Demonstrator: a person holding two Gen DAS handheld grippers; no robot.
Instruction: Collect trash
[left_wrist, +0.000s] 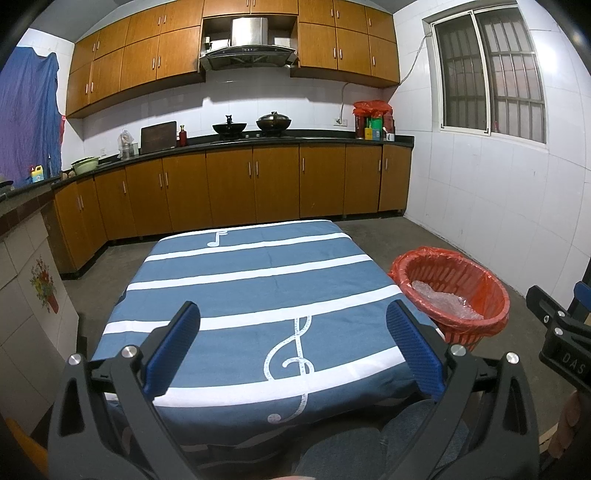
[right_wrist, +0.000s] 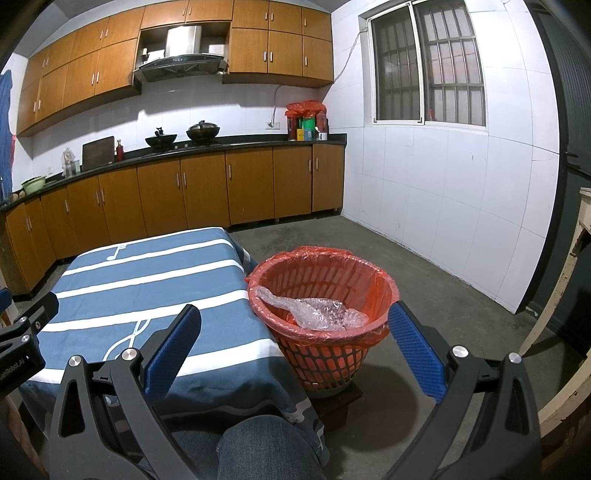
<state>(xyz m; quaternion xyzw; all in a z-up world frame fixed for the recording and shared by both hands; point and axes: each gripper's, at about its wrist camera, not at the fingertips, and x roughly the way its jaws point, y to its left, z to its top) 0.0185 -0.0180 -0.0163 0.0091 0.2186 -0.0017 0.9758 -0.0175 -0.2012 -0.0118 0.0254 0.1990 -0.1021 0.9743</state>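
The low bench (left_wrist: 258, 295), draped in a blue cloth with white stripes and musical notes, fills the middle of the left wrist view; we see no loose trash anywhere on its top. Just beside its right edge, raised on a small dark stand on the concrete floor, is the red plastic lattice basket (right_wrist: 325, 354) lined with a red plastic bag. Inside it lies a crumpled sheet of clear bubble wrap (right_wrist: 317, 310), the only trash we can find in either view, so we judge the collecting to be done or nearly so.

The left gripper (left_wrist: 293, 354) hovers above the near end of the bench with its blue-padded jaws spread wide and nothing between them. The right gripper (right_wrist: 293, 354) hangs in front of the basket, jaws equally wide and empty.

We judge the bubble wrap to be very light, soft and springy: it would crush under the pads and could slip or re-expand when let go. If it needed handling, a bunched fold near its middle would give the surest hold, not a loose single-layer edge.
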